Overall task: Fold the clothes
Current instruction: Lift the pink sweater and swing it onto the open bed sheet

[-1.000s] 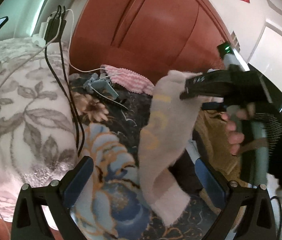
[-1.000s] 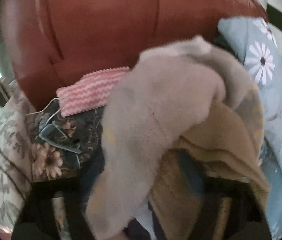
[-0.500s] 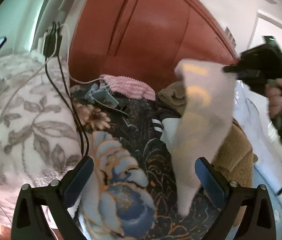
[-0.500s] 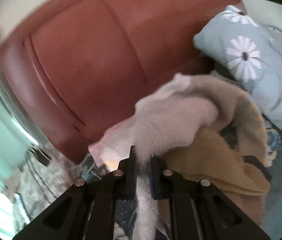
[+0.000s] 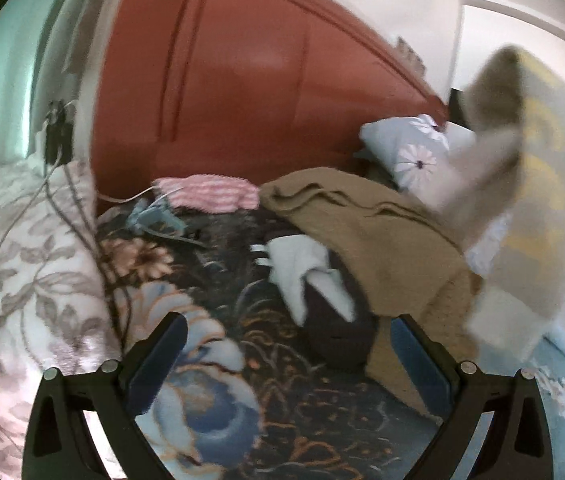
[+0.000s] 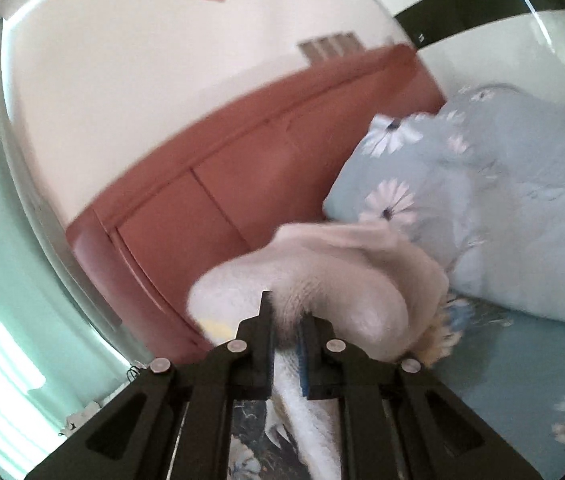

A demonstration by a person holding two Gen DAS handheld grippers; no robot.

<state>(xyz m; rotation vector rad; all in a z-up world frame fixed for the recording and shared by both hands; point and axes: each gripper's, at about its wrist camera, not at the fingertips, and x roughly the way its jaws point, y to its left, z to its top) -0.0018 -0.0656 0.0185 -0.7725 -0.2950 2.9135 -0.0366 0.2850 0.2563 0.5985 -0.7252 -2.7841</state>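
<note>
My right gripper (image 6: 285, 320) is shut on a fluffy cream garment (image 6: 330, 276) and holds it up in the air; the cloth bulges over the fingers and hangs below. In the left wrist view the same cream garment (image 5: 530, 184), with yellow markings, hangs blurred at the far right. My left gripper (image 5: 286, 344) is open and empty, low over the dark floral bedspread (image 5: 218, 380). Ahead of it lies a pile: a tan knit garment (image 5: 366, 224) over a white piece (image 5: 302, 264) and a dark piece (image 5: 338, 336).
A red-brown headboard (image 5: 250, 80) stands behind the bed. A pink striped cloth (image 5: 206, 194) and a blue clothes hanger (image 5: 154, 220) lie near it. A grey leaf-print pillow (image 5: 22, 260) with cables is at left. A light blue daisy pillow (image 6: 482, 184) is at right.
My right gripper has lifted the cream garment up and to the right, away from the pile. The tan garment and white piece now lie uncovered. My left gripper stays open.
</note>
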